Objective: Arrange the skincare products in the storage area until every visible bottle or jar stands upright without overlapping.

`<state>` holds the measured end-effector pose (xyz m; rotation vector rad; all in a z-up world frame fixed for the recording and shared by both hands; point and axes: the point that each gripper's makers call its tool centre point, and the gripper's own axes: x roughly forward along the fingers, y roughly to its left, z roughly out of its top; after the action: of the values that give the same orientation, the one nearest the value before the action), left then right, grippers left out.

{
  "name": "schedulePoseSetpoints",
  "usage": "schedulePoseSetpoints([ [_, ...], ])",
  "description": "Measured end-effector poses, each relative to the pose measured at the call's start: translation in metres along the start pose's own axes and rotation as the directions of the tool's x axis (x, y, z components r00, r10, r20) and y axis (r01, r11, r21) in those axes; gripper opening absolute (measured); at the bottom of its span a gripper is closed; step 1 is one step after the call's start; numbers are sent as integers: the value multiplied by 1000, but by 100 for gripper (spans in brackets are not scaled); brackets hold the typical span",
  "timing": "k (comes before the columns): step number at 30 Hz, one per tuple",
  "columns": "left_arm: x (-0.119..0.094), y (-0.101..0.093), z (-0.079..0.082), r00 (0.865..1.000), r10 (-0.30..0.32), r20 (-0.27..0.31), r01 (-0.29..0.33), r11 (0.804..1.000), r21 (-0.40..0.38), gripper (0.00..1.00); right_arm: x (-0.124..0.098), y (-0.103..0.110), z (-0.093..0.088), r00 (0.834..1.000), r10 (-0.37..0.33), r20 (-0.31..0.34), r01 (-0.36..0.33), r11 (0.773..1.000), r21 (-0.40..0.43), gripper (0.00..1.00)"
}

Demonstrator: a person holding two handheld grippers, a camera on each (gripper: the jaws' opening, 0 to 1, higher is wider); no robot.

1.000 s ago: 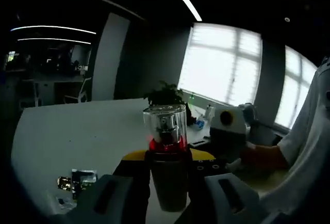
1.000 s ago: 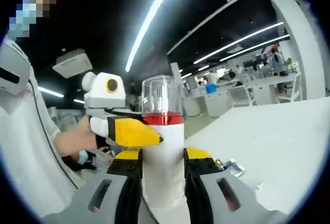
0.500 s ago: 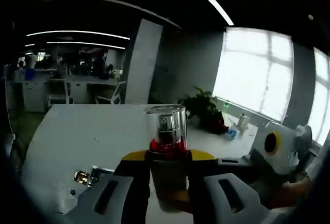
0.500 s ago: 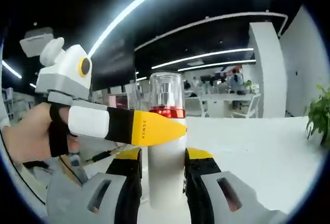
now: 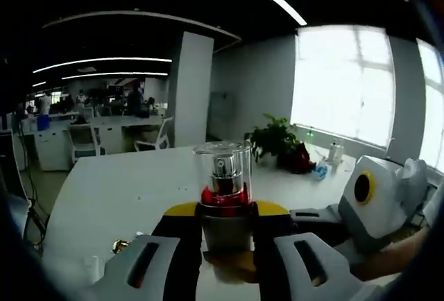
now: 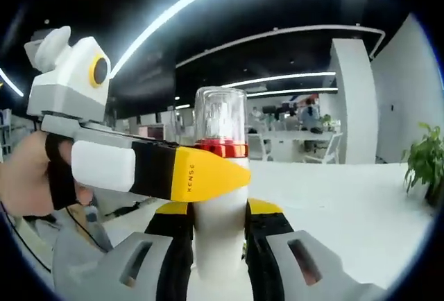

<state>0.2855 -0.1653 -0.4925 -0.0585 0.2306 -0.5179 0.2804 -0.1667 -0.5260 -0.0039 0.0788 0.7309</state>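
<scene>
Both grippers are clenched on one bottle (image 5: 223,197), held upright above the white surface (image 5: 118,190). In the left gripper view, the left gripper (image 5: 223,228) grasps the bottle's body between its yellow-tipped black jaws, just below the red collar; the clear cap rises toward 12 o'clock with a silver pump visible inside it. The right gripper (image 5: 316,218) enters from 3 o'clock, its tip reaching the bottle behind the left jaws. A potted plant (image 5: 275,141) stands on the surface at about 1 o'clock beyond the bottle, before bright windows. A small gold item (image 5: 121,245) lies on the surface at 8 o'clock.

In the right gripper view, the right gripper (image 6: 220,228) grips the white bottle (image 6: 220,228) low on its body. The left gripper (image 6: 208,174) comes in from 9 o'clock, its yellow tip crossing the bottle just under the red collar, held by a hand (image 6: 24,176). The plant (image 6: 423,162) sits at 3 o'clock.
</scene>
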Motion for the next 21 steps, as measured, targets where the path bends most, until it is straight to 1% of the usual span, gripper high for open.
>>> schedulePoseSetpoints([
  [1, 0, -1, 0, 1000, -4, 1, 4, 1000, 0, 24, -1, 0, 0, 1000, 8, 4, -8, 1000, -17, 26],
  [3, 0, -2, 1, 1000, -10, 4, 10, 1000, 4, 24, -2, -2, 1, 1000, 19, 7, -19, 1000, -16, 26],
  [7, 1, -6, 3, 999, -35, 9, 35, 999, 12, 24, -4, -1, 2, 997, 68, 26, -69, 996, 56, 26],
  [10, 1, -10, 4, 998, -64, 10, 64, 998, 18, 24, -6, -3, 1, 996, 84, 40, -87, 993, 82, 25],
  [11, 1, -13, 4, 997, -83, 12, 82, 996, 30, 24, -6, -4, 0, 995, 93, 43, -96, 991, 92, 25],
  [12, 1, -14, 4, 995, -95, 11, 94, 995, 27, 24, -7, -4, -1, 993, 107, 47, -112, 987, 119, 25],
  [13, 1, -15, 4, 993, -113, 14, 113, 993, 22, 24, -8, -4, -1, 992, 115, 56, -121, 985, 123, 25],
  [14, 1, -17, 5, 992, -126, 18, 126, 992, 24, 24, -9, -2, 1, 986, 144, 80, -155, 976, 151, 25],
  [15, 1, -18, 6, 990, -140, 22, 140, 990, 24, 25, -11, -2, 2, 983, 160, 92, -174, 970, 173, 25],
  [16, 1, -22, 6, 986, -166, 20, 165, 986, 22, 25, -13, 0, 3, 977, 189, 101, -203, 967, 155, 25],
  [17, 0, -23, 7, 984, -178, 19, 177, 984, 26, 25, -14, 1, 4, 975, 197, 106, -213, 963, 167, 25],
  [18, -1, -24, 8, 983, -183, 24, 183, 983, 36, 26, -16, 2, 5, 969, 217, 118, -236, 954, 183, 25],
  [19, -2, -27, 9, 978, -206, 29, 204, 978, 46, 26, -18, 3, 6, 964, 233, 125, -254, 949, 185, 25],
  [20, -3, -28, 10, 975, -220, 30, 219, 975, 42, 27, -18, 4, 7, 957, 255, 139, -279, 939, 201, 25],
  [21, -4, -31, 11, 968, -249, 31, 247, 968, 49, 27, -20, 6, 8, 950, 274, 150, -302, 929, 214, 25],
])
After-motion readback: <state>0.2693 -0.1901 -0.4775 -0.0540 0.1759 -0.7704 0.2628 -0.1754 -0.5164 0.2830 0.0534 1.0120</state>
